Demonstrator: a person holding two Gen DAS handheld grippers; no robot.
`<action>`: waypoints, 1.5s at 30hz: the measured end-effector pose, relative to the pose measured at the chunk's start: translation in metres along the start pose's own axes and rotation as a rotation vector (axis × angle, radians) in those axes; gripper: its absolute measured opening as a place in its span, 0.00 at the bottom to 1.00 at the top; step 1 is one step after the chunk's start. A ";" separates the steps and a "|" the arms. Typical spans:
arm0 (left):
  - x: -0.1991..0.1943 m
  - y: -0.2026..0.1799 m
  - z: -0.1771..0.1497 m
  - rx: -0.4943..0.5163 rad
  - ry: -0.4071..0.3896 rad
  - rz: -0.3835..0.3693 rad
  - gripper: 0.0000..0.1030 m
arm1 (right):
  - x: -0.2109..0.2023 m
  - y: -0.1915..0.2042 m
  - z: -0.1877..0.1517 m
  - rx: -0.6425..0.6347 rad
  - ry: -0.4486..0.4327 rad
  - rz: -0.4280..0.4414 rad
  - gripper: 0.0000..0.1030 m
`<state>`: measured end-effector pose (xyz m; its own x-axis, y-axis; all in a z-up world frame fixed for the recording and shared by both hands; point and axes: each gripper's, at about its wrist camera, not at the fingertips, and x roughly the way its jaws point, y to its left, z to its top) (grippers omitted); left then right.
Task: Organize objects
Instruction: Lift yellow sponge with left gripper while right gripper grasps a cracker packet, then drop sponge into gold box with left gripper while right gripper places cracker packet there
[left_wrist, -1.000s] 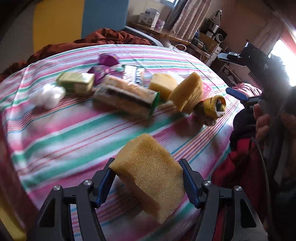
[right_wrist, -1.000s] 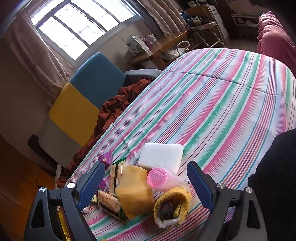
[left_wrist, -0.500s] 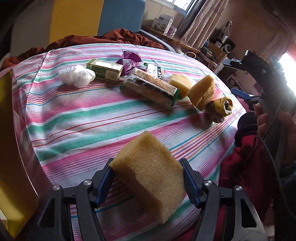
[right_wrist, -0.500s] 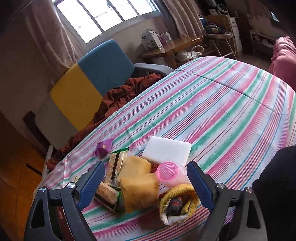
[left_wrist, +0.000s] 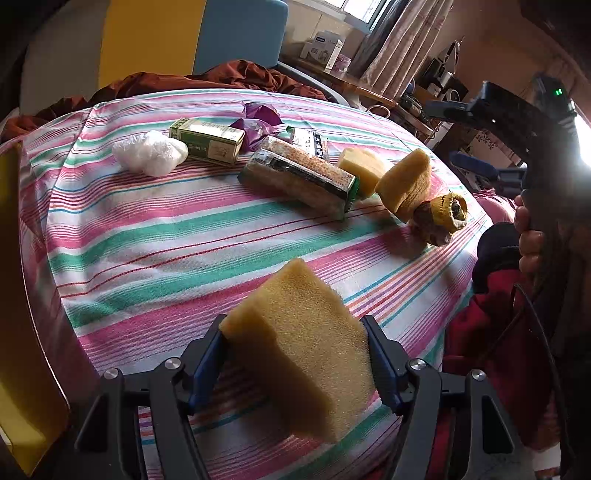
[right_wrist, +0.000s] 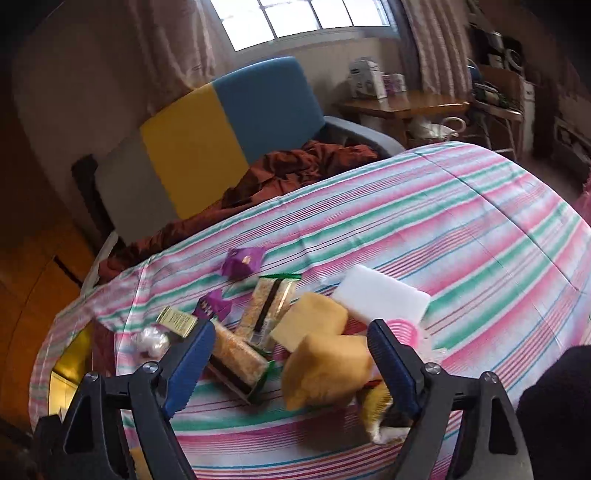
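Note:
My left gripper (left_wrist: 295, 354) is shut on a yellow sponge (left_wrist: 306, 343) and holds it above the near edge of the striped table (left_wrist: 147, 236). Farther on lie two more yellow sponges (left_wrist: 406, 181), a long cracker pack (left_wrist: 299, 177), a green box (left_wrist: 207, 140), a white plastic wad (left_wrist: 149, 152), purple wrappers (left_wrist: 258, 118) and a rolled yellow sock (left_wrist: 445, 214). My right gripper (right_wrist: 291, 354) is open above the pile, over a yellow sponge (right_wrist: 325, 369), cracker packs (right_wrist: 236, 358), a white foam block (right_wrist: 380, 295) and a pink cup (right_wrist: 402, 330).
A yellow and blue chair (right_wrist: 229, 129) with a rust-brown cloth (right_wrist: 295, 166) stands behind the table. A wooden side table (right_wrist: 402, 107) with boxes is by the window. A yellow object (left_wrist: 18, 295) sits at the table's left edge. The right gripper's handle (left_wrist: 535, 155) shows in the left wrist view.
My left gripper pulled back from the pile with the sponge still held. My right gripper swung left and lower over the pile, bringing more items into view.

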<state>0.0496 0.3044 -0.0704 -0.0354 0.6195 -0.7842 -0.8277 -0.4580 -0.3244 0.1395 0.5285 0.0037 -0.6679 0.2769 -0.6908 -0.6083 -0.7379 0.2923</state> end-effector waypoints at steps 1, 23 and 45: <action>0.000 0.000 0.000 0.001 -0.001 -0.001 0.69 | 0.005 0.012 0.000 -0.055 0.023 0.014 0.81; -0.001 -0.004 0.000 0.014 -0.026 0.000 0.68 | 0.119 0.089 -0.033 -0.642 0.338 -0.081 0.49; -0.158 0.019 -0.007 -0.070 -0.328 0.147 0.67 | 0.051 0.143 -0.039 -0.431 0.215 0.147 0.49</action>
<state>0.0432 0.1935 0.0438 -0.3382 0.7104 -0.6172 -0.7607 -0.5924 -0.2651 0.0351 0.4127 -0.0157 -0.6022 0.0508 -0.7968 -0.2512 -0.9593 0.1287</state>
